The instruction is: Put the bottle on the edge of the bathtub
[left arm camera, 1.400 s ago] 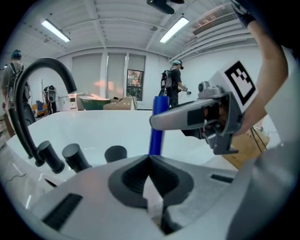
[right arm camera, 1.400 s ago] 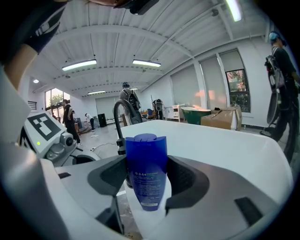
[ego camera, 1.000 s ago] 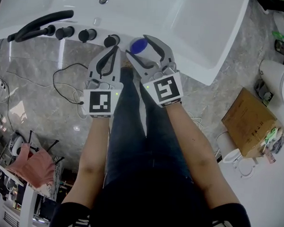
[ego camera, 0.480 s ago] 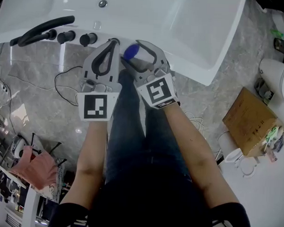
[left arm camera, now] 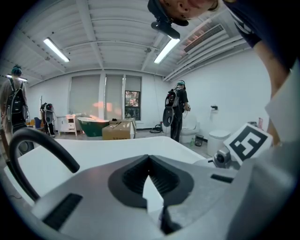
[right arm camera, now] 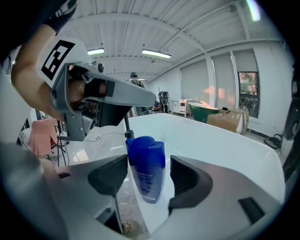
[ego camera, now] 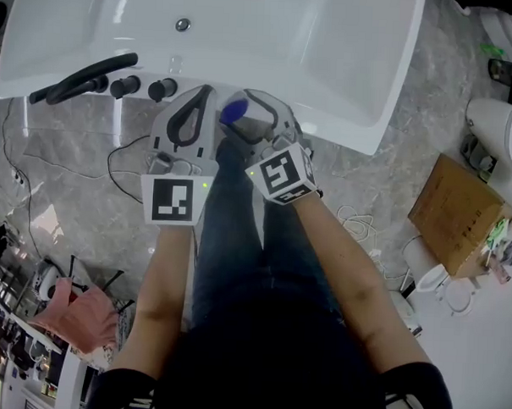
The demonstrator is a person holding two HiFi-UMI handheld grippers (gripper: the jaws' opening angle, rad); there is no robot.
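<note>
Room: a large bright hall with a ribbed white ceiling. Far beyond the claw tips there are more bathtubs, boxes and some people.
Floor (ego camera: 70,183): grey marble, directly below both claws, with thin cables on it.
Bathtub (ego camera: 362,111): white and glossy. Its near rim passes just under the tips of both claws, and the basin opens beyond them.
Cardboard box (ego camera: 459,217): on the floor, well apart to the right of the right claw.
Tap handle (ego camera: 84,77): black, on the rim to the left of the left claw, with round knobs (ego camera: 164,89) next to it.
Left claw (left arm camera: 150,161): jaws pressed together, nothing between them, just beside the right claw.
Right claw (right arm camera: 148,159): jaws wide apart, one on each side of the bottle. A thin white gap shows at one pad, so I judge that it does not squeeze.
Bottle (right arm camera: 146,180): blue, nearly upright between the right claw's tips. Its foot seems to rest on the rim, close to the outer edge.
Step in hand: letting go of the bottle, in my judgement.
How to do it well: pull the right claw straight back along its own line, without turning. One pad is almost touching, the rim is slippery, and a small push could send the bottle to the floor.
</note>
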